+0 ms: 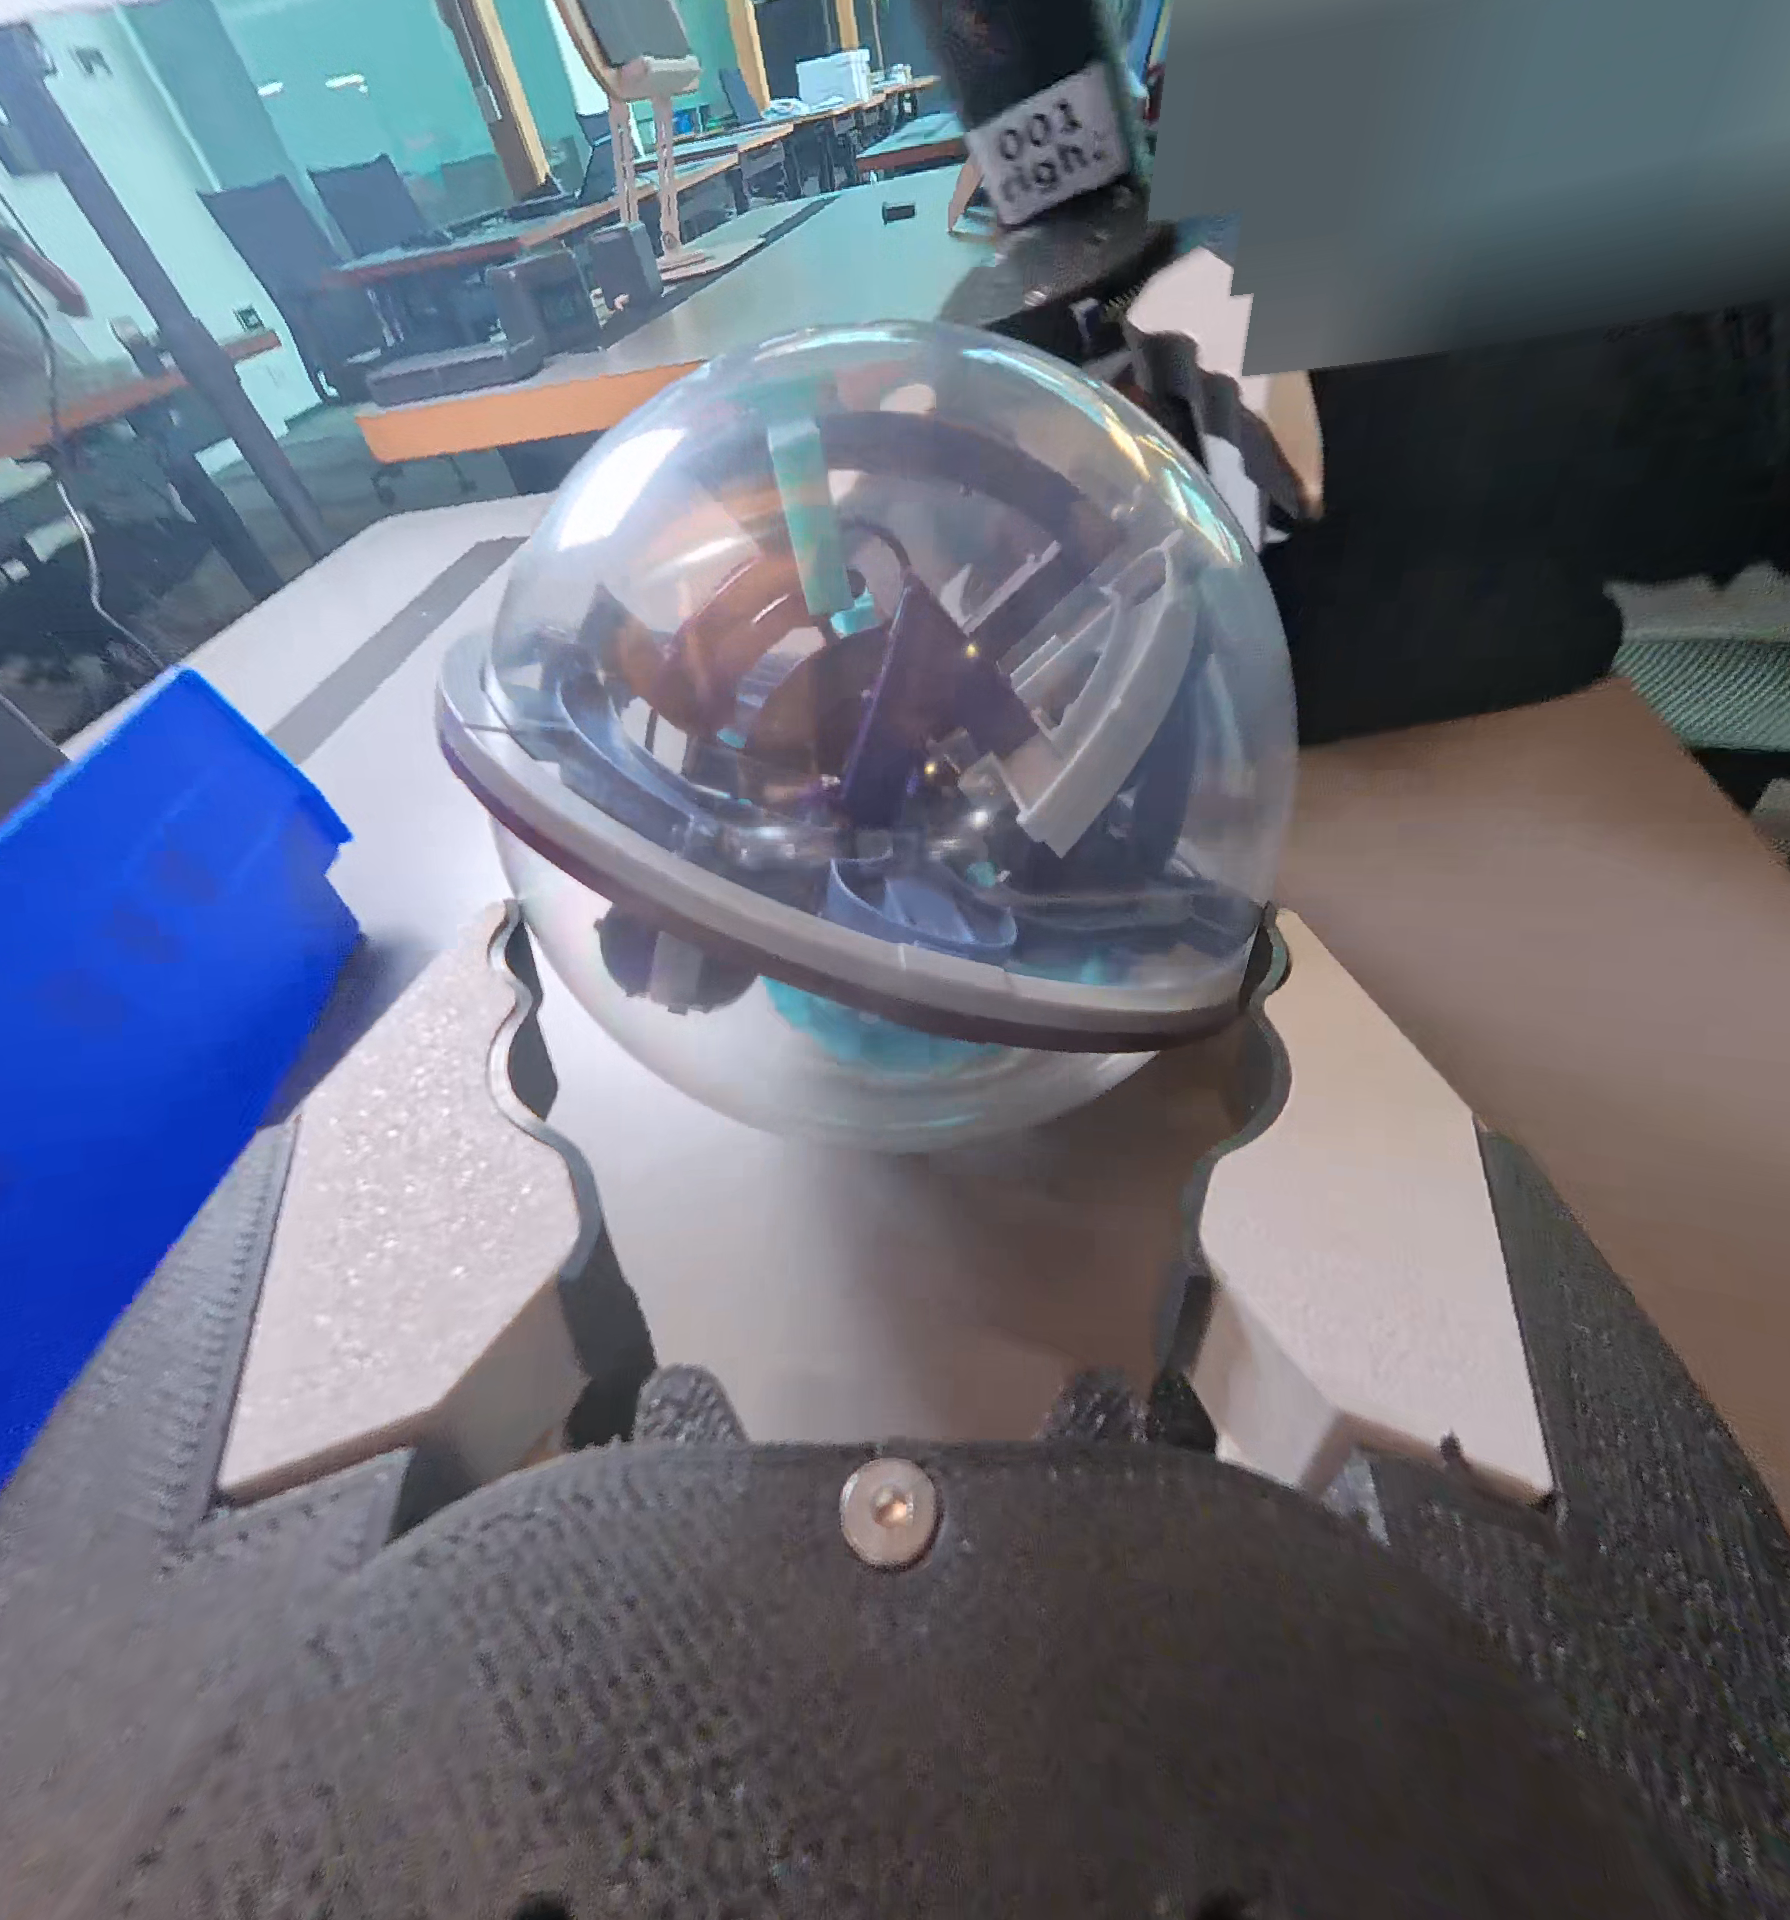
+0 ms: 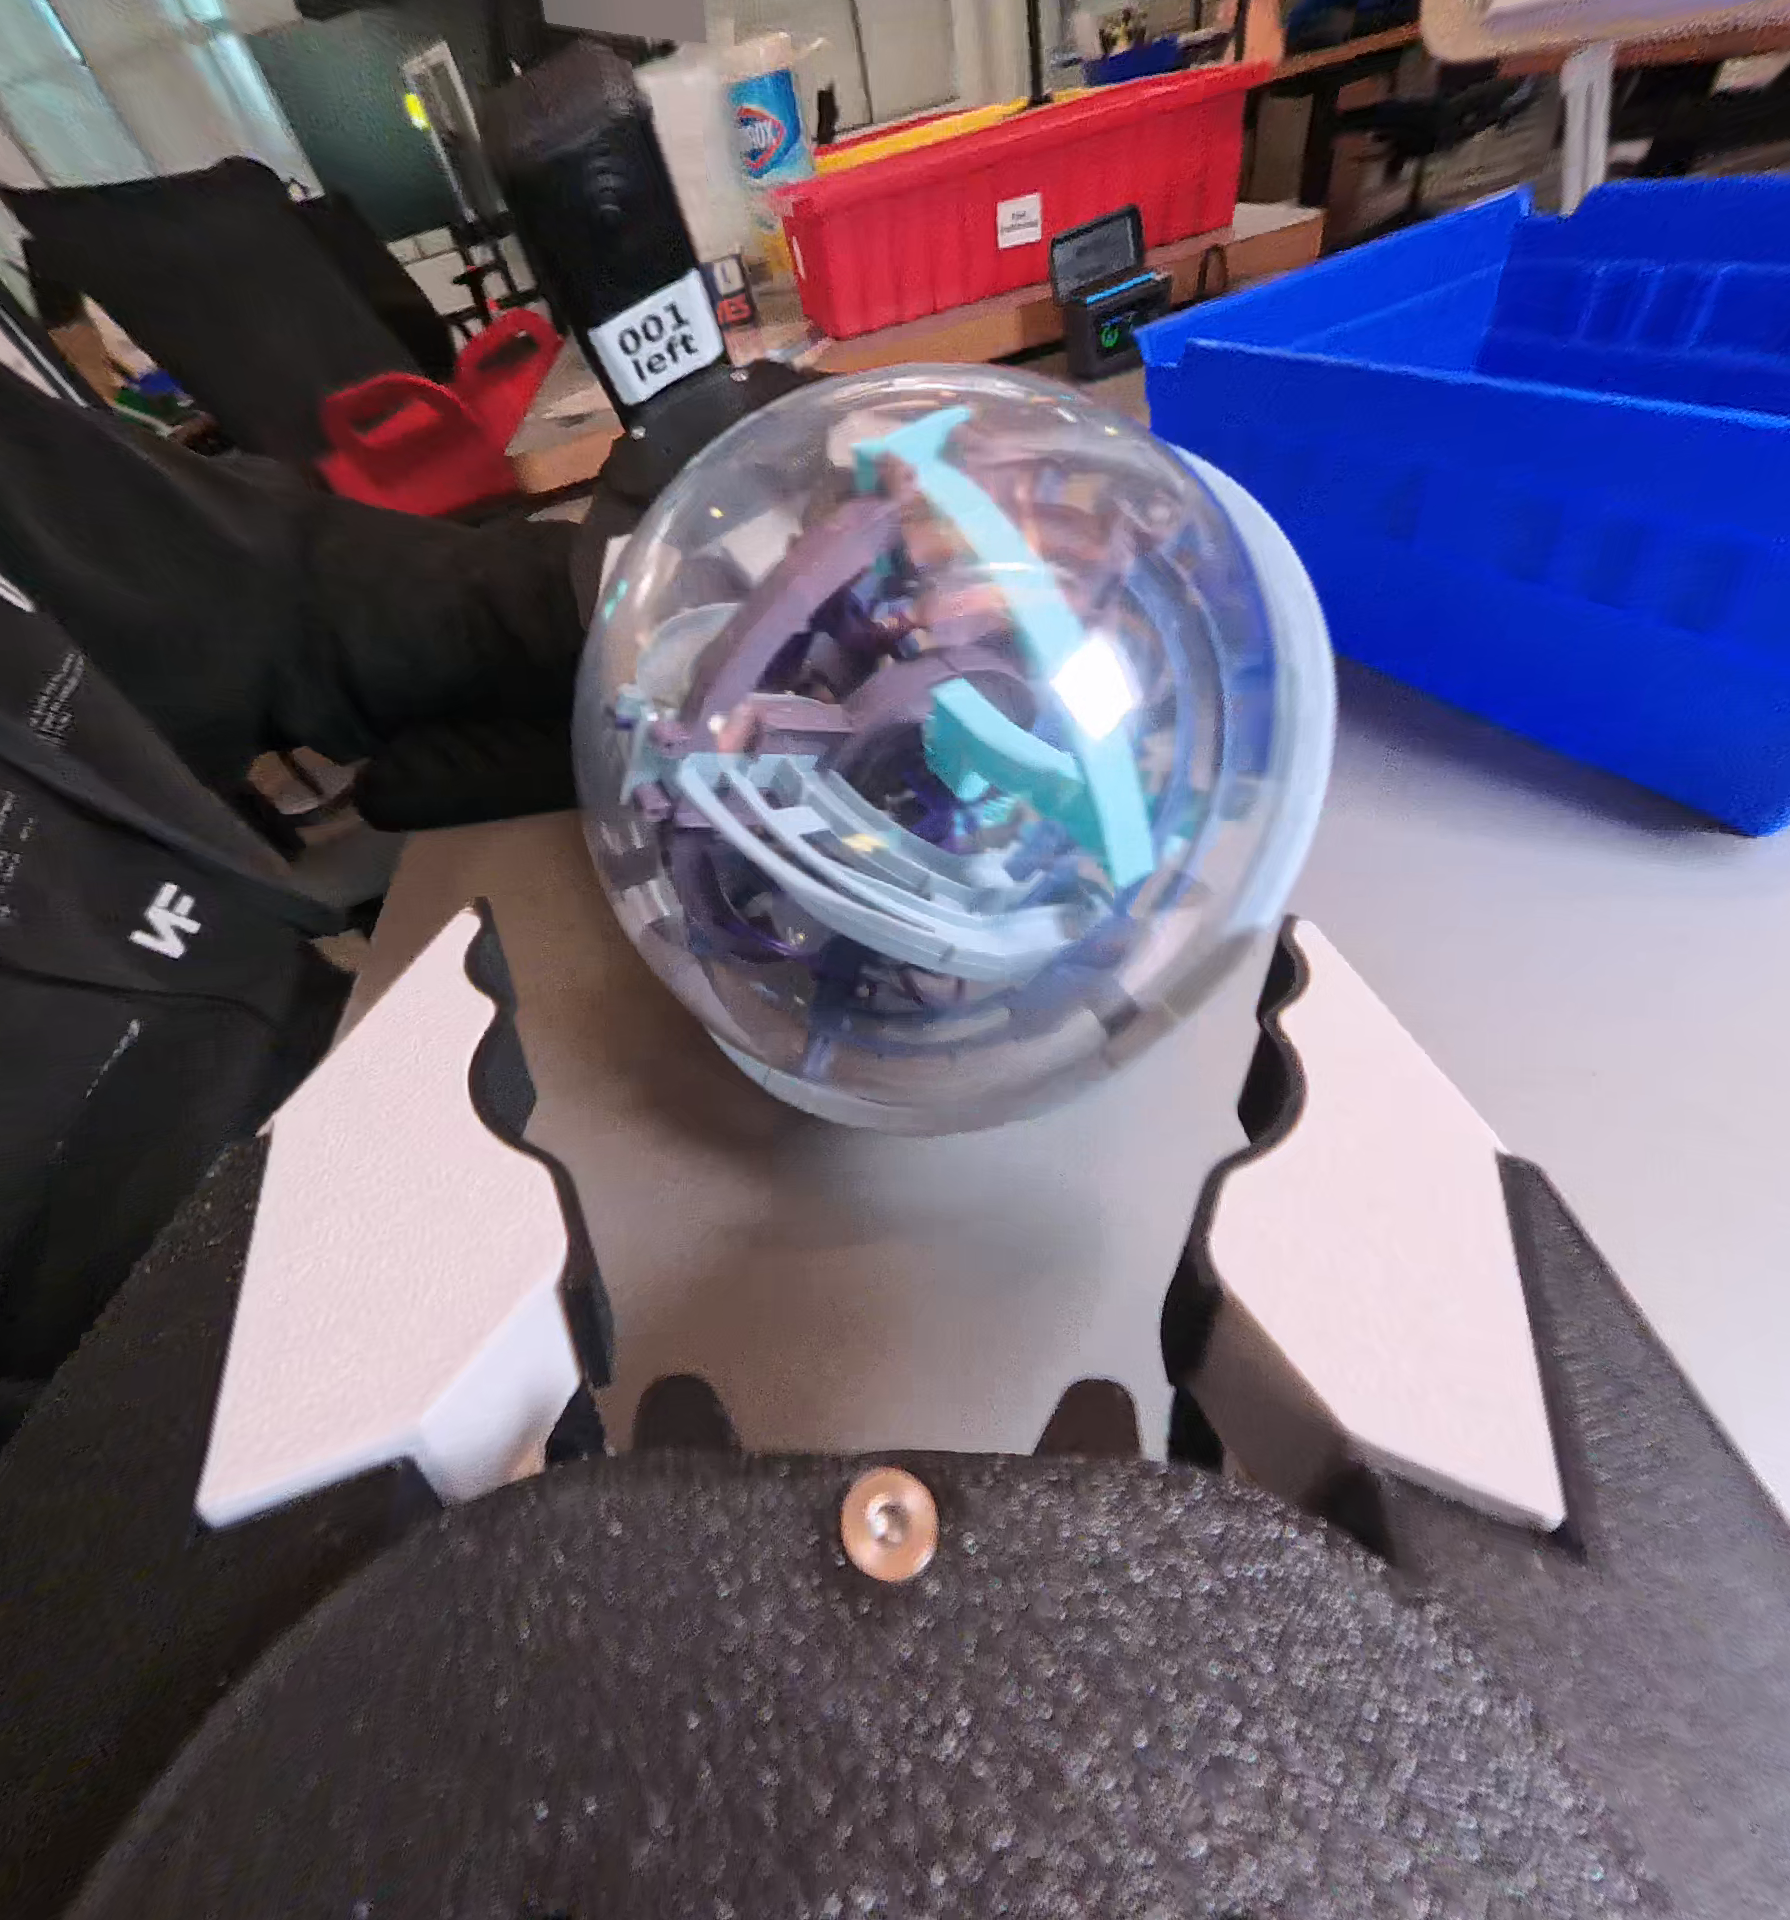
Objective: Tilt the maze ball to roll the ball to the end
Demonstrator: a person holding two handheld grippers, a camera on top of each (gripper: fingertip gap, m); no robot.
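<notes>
The maze ball (image 1: 870,727) is a clear sphere with a grey rim around its middle and purple, teal and grey tracks inside. It sits tilted, low over the white table (image 1: 403,623). My left gripper (image 1: 891,930) is shut on it: one fingertip (image 1: 512,925) lies against the lower shell and the other (image 1: 1270,940) against the rim. The ball (image 2: 953,748) also shows in the right wrist view. My right gripper (image 2: 886,930) faces it from the opposite side, open. Table shows between its left fingertip (image 2: 486,935) and the shell. I cannot make out the small ball inside.
A blue bin (image 1: 122,987) stands close to the left gripper and shows at the right in the right wrist view (image 2: 1545,499). A red bin (image 2: 1016,187) stands farther back. A person in dark clothing (image 2: 195,582) is at the table's edge.
</notes>
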